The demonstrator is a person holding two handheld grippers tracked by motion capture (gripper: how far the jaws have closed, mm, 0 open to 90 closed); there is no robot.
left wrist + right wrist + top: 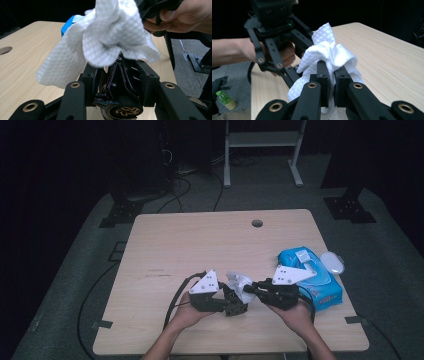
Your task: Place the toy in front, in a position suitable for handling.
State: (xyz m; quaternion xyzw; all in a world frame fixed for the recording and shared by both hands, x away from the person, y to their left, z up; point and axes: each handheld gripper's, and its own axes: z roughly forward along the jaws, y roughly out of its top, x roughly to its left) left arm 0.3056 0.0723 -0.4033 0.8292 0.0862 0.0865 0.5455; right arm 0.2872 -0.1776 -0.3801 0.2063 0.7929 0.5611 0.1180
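A crumpled white wipe (237, 281) hangs between the two grippers over the table's front middle. My right gripper (248, 290) is shut on the wipe (329, 52), its jaws (332, 75) pinching a fold close together. My left gripper (232, 302) is shut on a black object (120, 100) with ribbed sides, thin wires and a gold-coloured wheel. That object sits between the left jaws (120, 80), and the wipe (105, 37) drapes over its top. What the object is I cannot tell. The right gripper (155, 10) and its hand (190, 15) are just above.
A blue wet-wipe pack (310, 277) lies at the right of the wooden table (200, 240), with a white oval lid (332, 262) beside it. A cable hole (257, 223) is near the far edge. A green bottle (224, 100) stands on the floor.
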